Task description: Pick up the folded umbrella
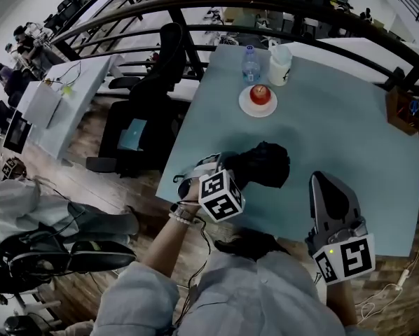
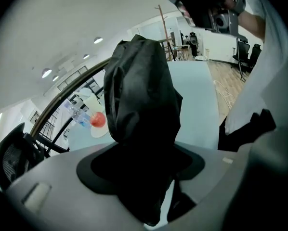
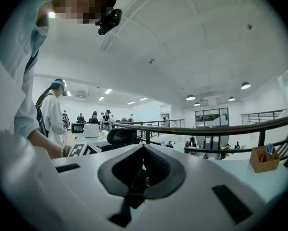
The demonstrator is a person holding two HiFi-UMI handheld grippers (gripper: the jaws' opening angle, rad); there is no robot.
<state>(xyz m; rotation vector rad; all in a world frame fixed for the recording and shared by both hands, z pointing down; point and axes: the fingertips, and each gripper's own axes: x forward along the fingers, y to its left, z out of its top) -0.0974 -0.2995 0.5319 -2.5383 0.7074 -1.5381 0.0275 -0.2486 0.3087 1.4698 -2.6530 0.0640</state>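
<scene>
Left gripper [image 1: 246, 173] fingers clamped on the black folded fabric umbrella [image 2: 141, 100]; the bundle fills the gap btwn them in left gripper view. Head view puts the same umbrella [image 1: 265, 163] over the near-left part of the pale blue-grey desk [image 1: 335, 131]; can't tell if it's clear of the surface. Right gripper [image 3: 140, 170] fingers pressed together, nothing btwn. In head view the right gripper [image 1: 323, 184] is at the desk's front edge, right of the umbrella, apart from it. Right gripper view has no umbrella, only the marker cube [image 3: 83, 150] of the left gripper, black railing [image 3: 206, 129] and people [image 3: 52, 112] in bkgd.

Containers:
- White round plate [image 1: 255, 112] w/ red apple [image 1: 260, 94] on it, far side of desk. Left gripper view also catches the apple [image 2: 98, 120].
- Small wooden box [image 1: 402, 112] at right desk edge w/ pen-like sticks inside. Also in right gripper view [image 3: 262, 159].

Clear plastic water bottle [image 1: 250, 65] and white jar [image 1: 280, 65] stand behind the plate.
</scene>
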